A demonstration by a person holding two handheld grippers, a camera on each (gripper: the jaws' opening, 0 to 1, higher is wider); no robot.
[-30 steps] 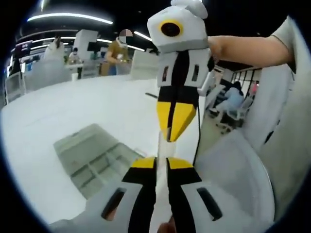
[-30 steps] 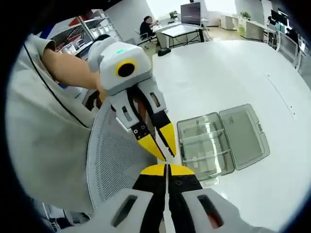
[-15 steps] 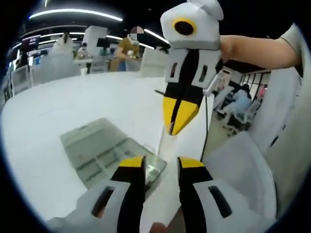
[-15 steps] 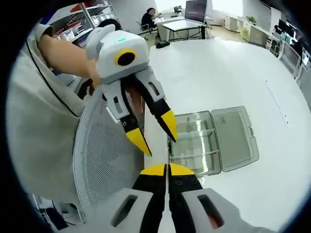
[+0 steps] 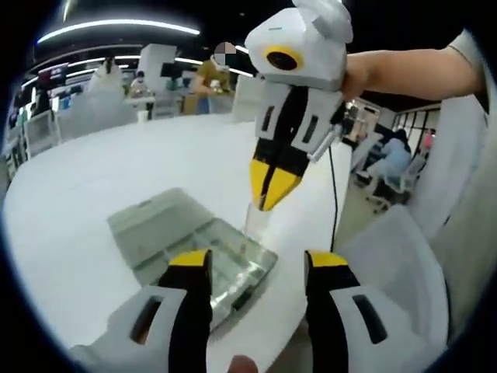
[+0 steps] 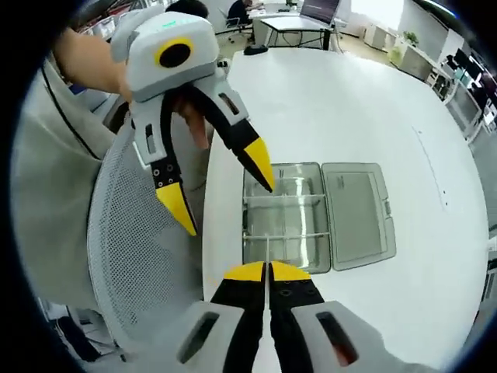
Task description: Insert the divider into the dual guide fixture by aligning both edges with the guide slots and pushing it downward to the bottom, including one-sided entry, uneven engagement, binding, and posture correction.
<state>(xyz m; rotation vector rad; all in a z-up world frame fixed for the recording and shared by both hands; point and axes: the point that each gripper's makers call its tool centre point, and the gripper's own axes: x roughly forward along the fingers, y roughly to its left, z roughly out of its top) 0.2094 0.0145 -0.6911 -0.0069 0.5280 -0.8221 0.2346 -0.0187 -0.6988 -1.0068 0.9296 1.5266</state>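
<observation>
Both views look down, facing each other, sharing the fixture (image 5: 190, 245).

White worktop (image 6: 365, 101), round-edged, with a mesh-backed office chair (image 6: 128, 280) tucked against its near edge and the person's light grey shirt (image 6: 46, 210) beside it. Left gripper view: background office with overhead strip lights (image 5: 109, 29), a person in a mustard top (image 5: 211, 78) standing past the far side of the worktop, and a seated person (image 5: 392, 151) on a white swivel chair off to the right. Right gripper view: a desk with a monitor (image 6: 317, 8) at the top, black chair next to it.
</observation>
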